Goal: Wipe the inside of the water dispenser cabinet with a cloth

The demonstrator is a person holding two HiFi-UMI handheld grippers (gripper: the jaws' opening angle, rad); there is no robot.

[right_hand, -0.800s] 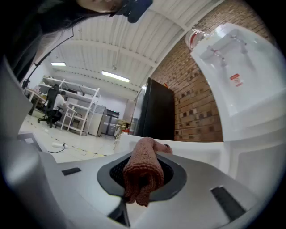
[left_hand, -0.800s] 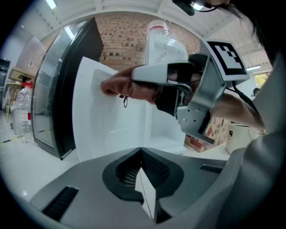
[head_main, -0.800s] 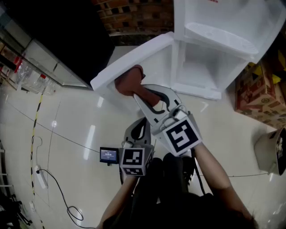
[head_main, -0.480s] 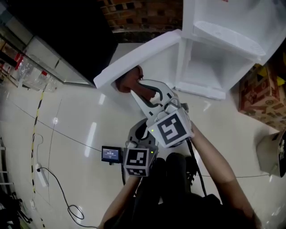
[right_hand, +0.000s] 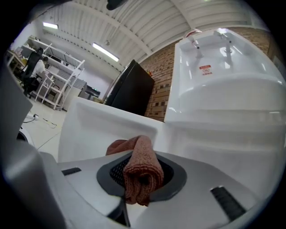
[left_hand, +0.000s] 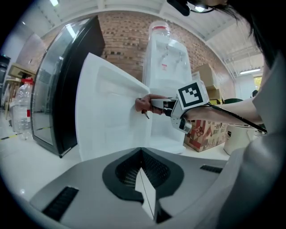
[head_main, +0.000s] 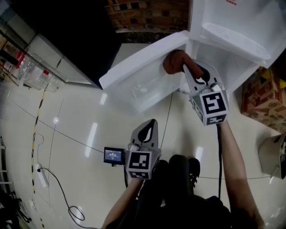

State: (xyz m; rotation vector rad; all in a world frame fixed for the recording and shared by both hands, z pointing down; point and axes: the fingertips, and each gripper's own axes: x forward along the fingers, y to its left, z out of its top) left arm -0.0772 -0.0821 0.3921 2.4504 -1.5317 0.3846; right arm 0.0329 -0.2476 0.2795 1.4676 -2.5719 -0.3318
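Observation:
The white water dispenser (head_main: 237, 31) stands with its lower cabinet door (head_main: 143, 76) swung open to the left. My right gripper (head_main: 187, 71) is shut on a reddish-brown cloth (head_main: 174, 61) and holds it at the cabinet opening, near the door's hinge edge. In the right gripper view the cloth (right_hand: 140, 172) bulges out between the jaws, with the door's inner face (right_hand: 103, 129) behind it and the dispenser body (right_hand: 223, 103) to the right. My left gripper (head_main: 146, 133) hangs low over the floor, jaws shut with nothing in them; its view shows the right gripper (left_hand: 154, 105) at the door (left_hand: 111, 120).
A black cabinet (head_main: 67, 31) stands left of the dispenser against a brick wall (head_main: 143, 13). A cardboard box (head_main: 263, 98) and a pale bucket (head_main: 272, 154) sit to the right. A power strip with cable (head_main: 42, 176) lies on the glossy floor at left. Bottles (head_main: 31, 71) stand at far left.
My right gripper carried the cloth up and to the right, from the door's outer edge to the cabinet opening. The left gripper stayed low.

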